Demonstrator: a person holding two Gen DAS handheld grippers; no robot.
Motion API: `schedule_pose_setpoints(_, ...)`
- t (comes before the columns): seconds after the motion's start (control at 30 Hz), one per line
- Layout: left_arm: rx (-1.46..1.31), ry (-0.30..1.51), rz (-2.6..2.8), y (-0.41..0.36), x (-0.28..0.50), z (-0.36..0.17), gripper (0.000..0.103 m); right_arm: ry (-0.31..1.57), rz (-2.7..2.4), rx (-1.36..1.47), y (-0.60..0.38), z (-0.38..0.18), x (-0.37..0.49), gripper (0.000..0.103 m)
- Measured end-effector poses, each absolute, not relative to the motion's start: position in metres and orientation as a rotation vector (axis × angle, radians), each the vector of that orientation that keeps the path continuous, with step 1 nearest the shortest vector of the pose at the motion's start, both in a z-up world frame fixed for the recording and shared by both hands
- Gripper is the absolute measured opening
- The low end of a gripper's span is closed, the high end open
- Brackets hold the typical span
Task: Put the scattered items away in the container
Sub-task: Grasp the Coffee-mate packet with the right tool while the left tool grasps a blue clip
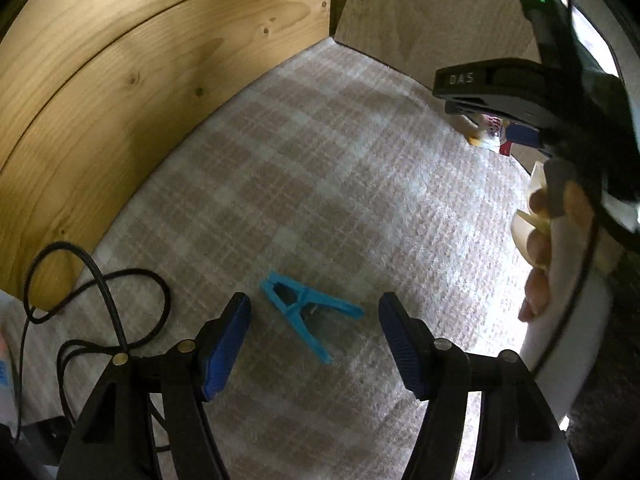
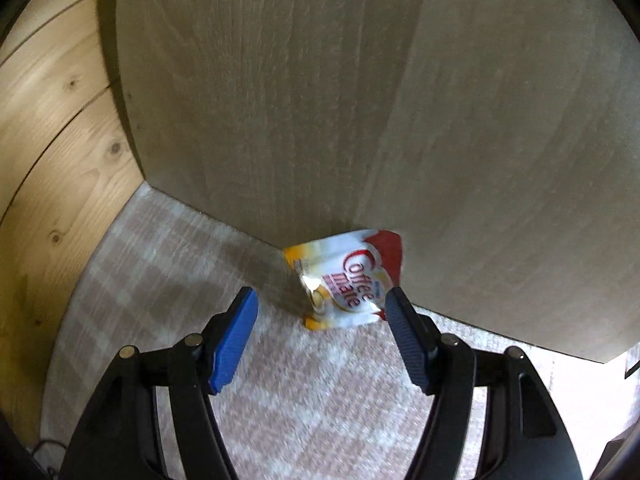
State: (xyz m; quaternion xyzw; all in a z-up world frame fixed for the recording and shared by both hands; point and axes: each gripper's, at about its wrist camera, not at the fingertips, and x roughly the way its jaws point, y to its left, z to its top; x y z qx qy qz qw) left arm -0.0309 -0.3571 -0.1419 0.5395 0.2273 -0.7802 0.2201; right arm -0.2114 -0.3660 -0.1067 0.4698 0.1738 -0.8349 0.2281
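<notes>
Clothes peg: light blue plastic spring clothes peg (image 1: 306, 312) lies flat on the checked cloth, its two legs spread toward the near right, its nose toward the far left; it sits between the left gripper's pads and a little beyond them, touching neither.
Sachet: small glossy packet (image 2: 346, 280), white with a yellow edge and a red corner, printed "Coffee mate" in red; it lies at the foot of the grey panel, leaning against it, just beyond the right gripper's right-hand pad. Whether pad and packet touch, I cannot tell.
Left gripper: black two-finger gripper (image 1: 315, 340) with blue ribbed pads (image 1: 226, 346), pointing steeply down; jaws stand wide apart and hold nothing.
Right gripper: same build (image 2: 320, 334), blue pads (image 2: 232, 344), jaws spread wide with nothing clamped. From the left wrist view it shows at the far right (image 1: 504, 136), with the raised letters "DAS" on its black body and a green light above.
Hand: a person's fingers (image 1: 538, 240) wrap the right gripper's pale handle.
Surface: pale pink-and-white checked woven cloth (image 1: 340, 168).
Surroundings: knotty pine board wall (image 1: 120, 80) on the left; grey wood-grain panel (image 2: 320, 100) at the far side.
Cable: black cord (image 1: 100, 280) looped on the cloth, near left.
</notes>
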Motion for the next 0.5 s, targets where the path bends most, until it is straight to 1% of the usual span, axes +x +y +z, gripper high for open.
schedule_pose_setpoints(0.07,1.478,0.604,-2.153,-0.356,-0.030,-0.142,0.053,0.485,-2.324,1.284,-0.369,-0.108,-0.213,0.065)
schedule_pose_setpoints(0.1,1.471,0.594,-2.152,-0.355,-0.029,-0.142,0.052,0.481,-2.337,1.282,-0.369,-0.109,-0.214,0.065)
schedule_pose_setpoints(0.17,1.453,0.584,-2.151,-0.355,-0.027,-0.143,0.046,0.439,-2.352,1.292,-0.367,-0.110,-0.217,0.065)
schedule_pose_setpoints(0.23,1.442,0.599,-2.155,-0.357,-0.024,-0.143,0.046,0.400,-2.355,1.295,-0.364,-0.109,-0.218,0.064)
schedule_pose_setpoints(0.27,1.440,0.610,-2.162,-0.358,-0.023,-0.143,0.046,0.387,-2.347,1.299,-0.363,-0.110,-0.218,0.062)
schedule_pose_setpoints(0.3,1.439,0.617,-2.170,-0.357,-0.021,-0.143,0.046,0.377,-2.333,1.309,-0.362,-0.111,-0.219,0.048)
schedule_pose_setpoints(0.33,1.439,0.620,-2.179,-0.357,-0.019,-0.144,0.045,0.373,-2.326,1.317,-0.360,-0.111,-0.219,0.043)
schedule_pose_setpoints(0.37,1.440,0.626,-2.186,-0.357,-0.017,-0.144,0.045,0.363,-2.318,1.316,-0.358,-0.111,-0.220,0.042)
schedule_pose_setpoints(0.47,1.446,0.675,-2.200,-0.359,-0.014,-0.143,0.045,0.328,-2.283,1.310,-0.348,-0.107,-0.222,0.035)
schedule_pose_setpoints(0.5,1.450,0.695,-2.204,-0.362,-0.016,-0.142,0.045,0.316,-2.268,1.309,-0.345,-0.105,-0.223,0.030)
